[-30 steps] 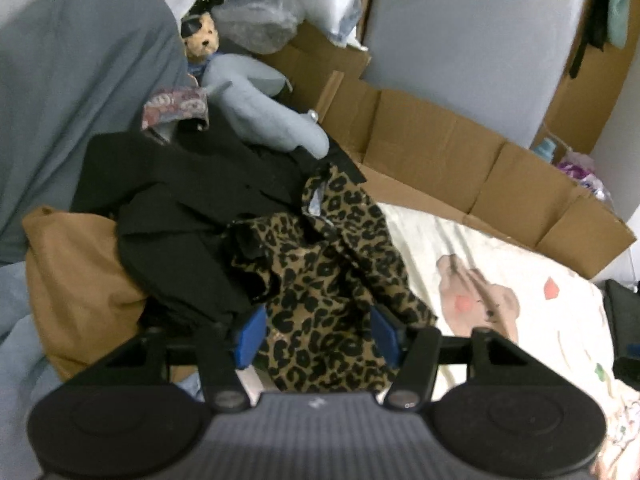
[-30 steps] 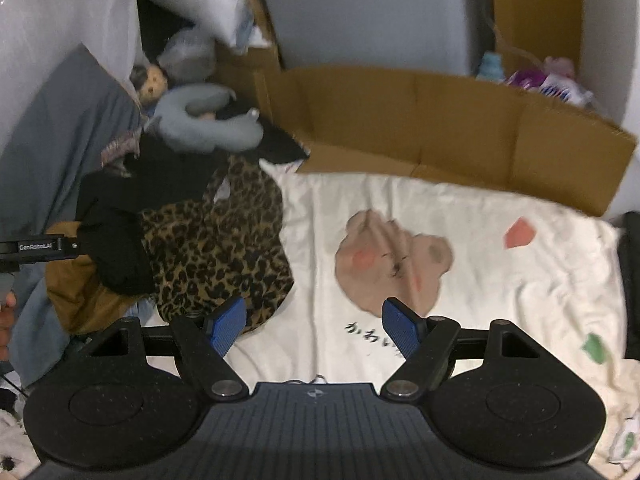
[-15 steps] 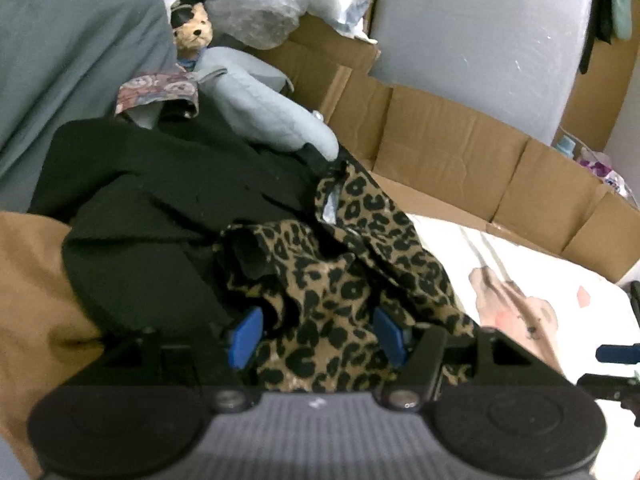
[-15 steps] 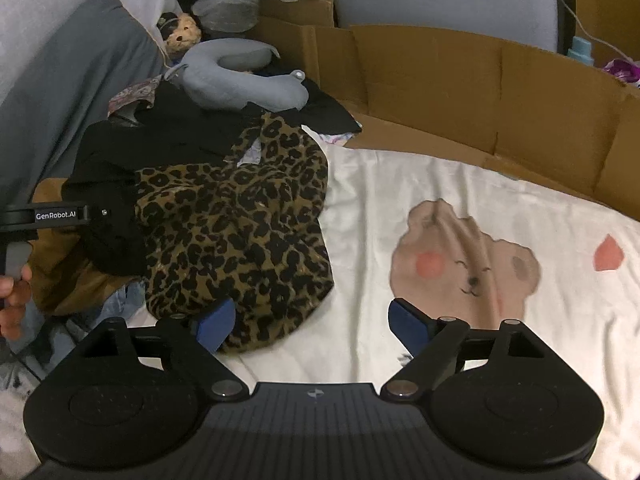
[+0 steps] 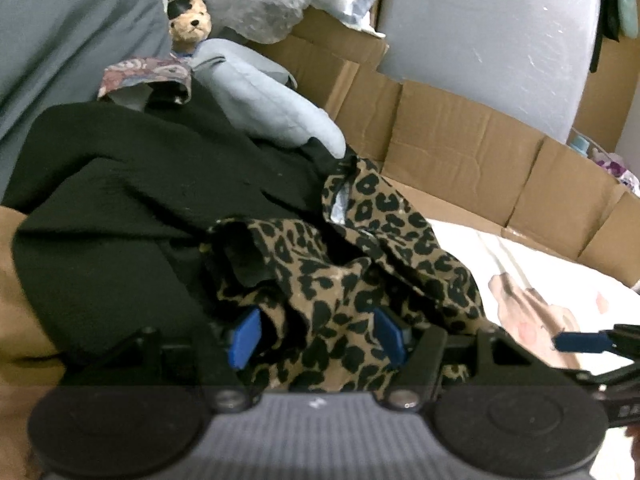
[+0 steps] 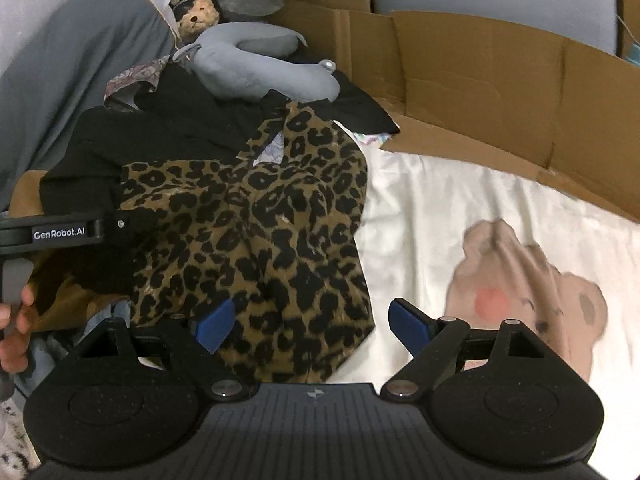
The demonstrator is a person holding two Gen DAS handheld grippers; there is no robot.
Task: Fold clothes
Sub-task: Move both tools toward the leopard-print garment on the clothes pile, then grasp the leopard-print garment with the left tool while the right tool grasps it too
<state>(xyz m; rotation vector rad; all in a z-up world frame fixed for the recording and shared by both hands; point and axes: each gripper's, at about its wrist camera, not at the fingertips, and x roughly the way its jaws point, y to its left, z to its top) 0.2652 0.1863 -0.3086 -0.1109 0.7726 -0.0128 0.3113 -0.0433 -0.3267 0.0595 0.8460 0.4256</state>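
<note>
Leopard-print garment (image 6: pixel 256 232) lies crumpled on the white bedsheet (image 6: pixel 420 208), its left edge overlapping a heap of other clothes: a black garment (image 5: pixel 120 200) partly under it and a tan-brown cloth (image 6: pixel 60 300) below that. In the right wrist view the printed fabric spreads from the heap down toward the camera, and its near hem falls between the blue pads of the right gripper (image 6: pixel 308 324), closer to the left pad. That gripper's jaws stand wide apart, have just been opening, and press on nothing. The left gripper (image 5: pixel 316 336) hovers low over the same garment, its jaws spread with leopard folds bunched between the blue pads; the cloth looks loose there, not pinched. Whether the pads brush the fabric cannot be told.

A brown bear print (image 6: pixel 528 288) marks the sheet to the right of the garment, well clear of it. Behind the heap rest a grey neck pillow (image 6: pixel 260 68) and a small teddy bear (image 6: pixel 196 16), with a patterned scrap of cloth (image 5: pixel 144 76) just beside the pillow. Flattened cardboard (image 6: pixel 480 72) stands along the far edge of the bed. In the right wrist view a hand (image 6: pixel 16 336) grips the left gripper's handle at the far left edge, and in the left wrist view one blue finger of the right gripper shows at the right edge
</note>
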